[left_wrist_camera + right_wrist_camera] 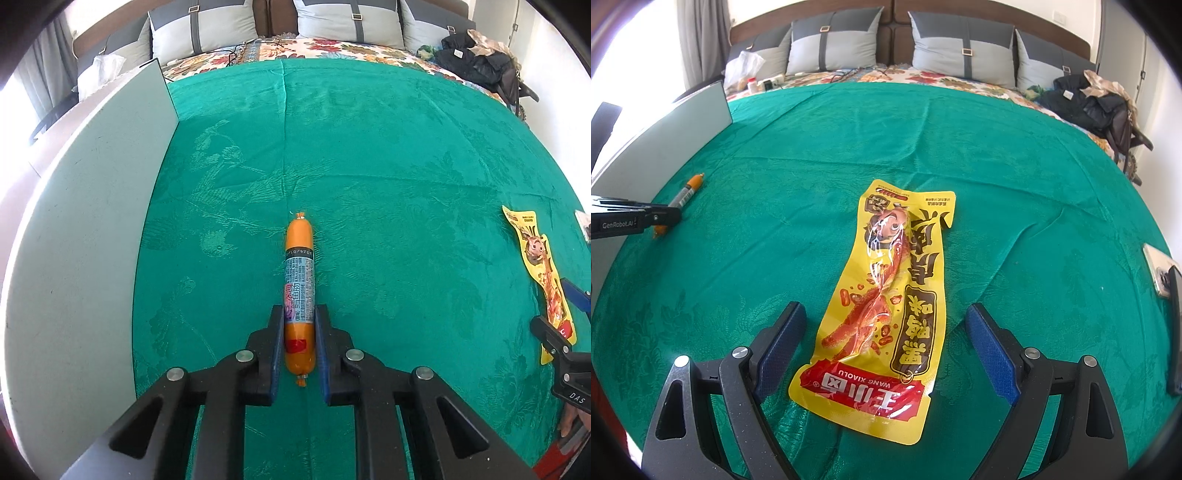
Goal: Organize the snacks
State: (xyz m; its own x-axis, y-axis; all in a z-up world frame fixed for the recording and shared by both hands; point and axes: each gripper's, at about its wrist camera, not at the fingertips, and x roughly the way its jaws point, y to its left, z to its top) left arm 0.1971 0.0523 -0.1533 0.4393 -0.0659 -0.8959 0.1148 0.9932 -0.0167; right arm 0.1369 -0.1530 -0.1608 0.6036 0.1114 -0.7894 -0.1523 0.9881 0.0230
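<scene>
An orange sausage stick [299, 291] lies on the green cloth [388, 166], pointing away from me. My left gripper [299, 317] is shut on its near half. The sausage also shows far left in the right wrist view [685, 195], with the left gripper [670, 218] on it. A yellow snack packet [886, 306] lies flat on the cloth between the fingers of my right gripper [886, 314], which is wide open and touches nothing. The packet also shows at the right edge of the left wrist view [543, 273].
A pale grey board [85, 229] stands upright along the cloth's left side. A phone [1161, 277] lies at the right edge. Pillows [831, 44] and dark clothes [1086, 103] are at the far end of the bed.
</scene>
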